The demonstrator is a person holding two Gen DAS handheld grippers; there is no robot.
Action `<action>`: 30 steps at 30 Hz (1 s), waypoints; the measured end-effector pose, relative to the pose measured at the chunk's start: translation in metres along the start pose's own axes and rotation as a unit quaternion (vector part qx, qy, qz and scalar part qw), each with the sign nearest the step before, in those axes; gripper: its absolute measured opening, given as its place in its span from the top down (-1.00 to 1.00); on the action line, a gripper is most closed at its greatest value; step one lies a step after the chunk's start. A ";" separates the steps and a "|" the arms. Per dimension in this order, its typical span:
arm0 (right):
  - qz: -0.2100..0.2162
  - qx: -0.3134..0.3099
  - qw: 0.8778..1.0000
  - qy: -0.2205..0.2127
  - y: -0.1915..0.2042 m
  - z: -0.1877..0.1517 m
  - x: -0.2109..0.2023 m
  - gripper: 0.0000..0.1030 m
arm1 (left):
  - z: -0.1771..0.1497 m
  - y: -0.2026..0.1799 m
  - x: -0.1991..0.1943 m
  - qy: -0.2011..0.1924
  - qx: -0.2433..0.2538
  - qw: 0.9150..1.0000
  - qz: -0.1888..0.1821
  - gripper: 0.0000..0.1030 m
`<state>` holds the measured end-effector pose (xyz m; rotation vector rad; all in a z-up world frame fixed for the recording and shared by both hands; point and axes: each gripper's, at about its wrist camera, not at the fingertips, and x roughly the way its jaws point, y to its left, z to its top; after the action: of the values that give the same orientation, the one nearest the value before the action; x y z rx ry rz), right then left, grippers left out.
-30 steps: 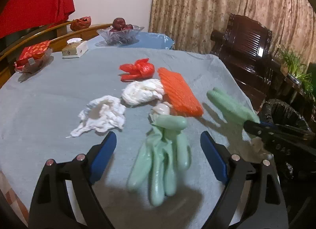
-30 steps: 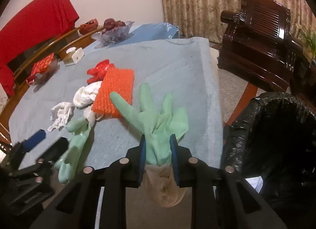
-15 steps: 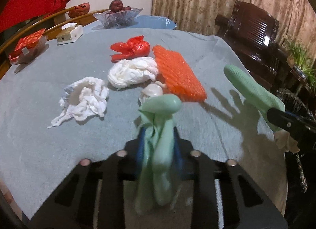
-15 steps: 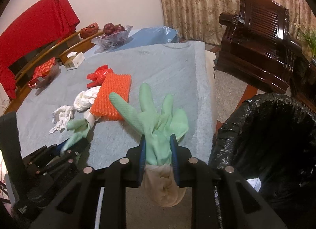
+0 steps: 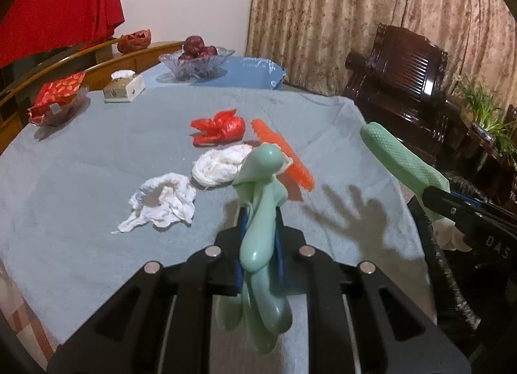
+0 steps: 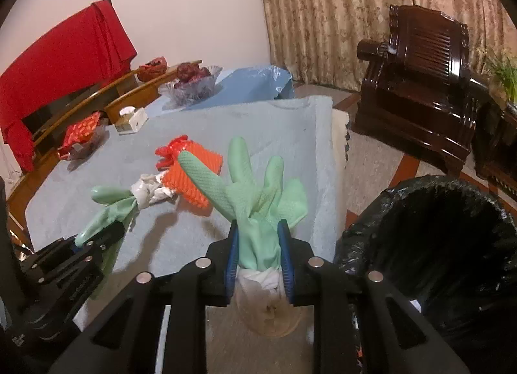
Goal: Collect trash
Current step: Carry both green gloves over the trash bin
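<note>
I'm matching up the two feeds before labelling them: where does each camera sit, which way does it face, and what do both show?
Left wrist: on the left gripper, facing across the table toward the curtain; its fingers clamp a green glove.
Right wrist: on the right gripper, facing the table's edge and black trash bag; its fingers clamp another green glove.
Shared: orange mesh, red bag, fruit bowl, each other's gripper.

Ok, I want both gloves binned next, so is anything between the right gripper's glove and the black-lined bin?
Nothing visible. The right gripper holds its green glove just off the table edge, and the bin gapes open right beside it.
</note>
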<state>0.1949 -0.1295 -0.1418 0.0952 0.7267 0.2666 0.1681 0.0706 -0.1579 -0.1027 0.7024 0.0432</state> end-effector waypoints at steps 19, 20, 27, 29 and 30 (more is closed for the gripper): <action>-0.018 0.007 0.998 -0.066 -0.016 0.007 -0.090 0.55 | 0.018 -0.051 -0.074 -0.048 0.035 0.997 -0.051 0.74; -0.020 0.009 0.997 -0.070 -0.019 0.007 -0.096 0.55 | 0.019 -0.056 -0.076 -0.050 0.037 0.996 -0.057 0.74; -0.046 0.022 0.995 -0.090 -0.044 0.005 -0.128 0.55 | 0.023 -0.091 -0.088 -0.062 0.056 0.992 -0.092 0.74; -0.055 0.028 0.994 -0.095 -0.053 0.004 -0.136 0.55 | 0.024 -0.102 -0.090 -0.063 0.062 0.991 -0.104 0.74; -0.061 0.032 0.993 -0.097 -0.060 0.002 -0.140 0.55 | 0.024 -0.106 -0.091 -0.064 0.064 0.990 -0.109 0.74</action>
<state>0.1086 -0.2251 -0.0604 0.1339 0.5460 0.1146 0.1222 -0.0330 -0.0722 -0.0525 0.5615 -0.2023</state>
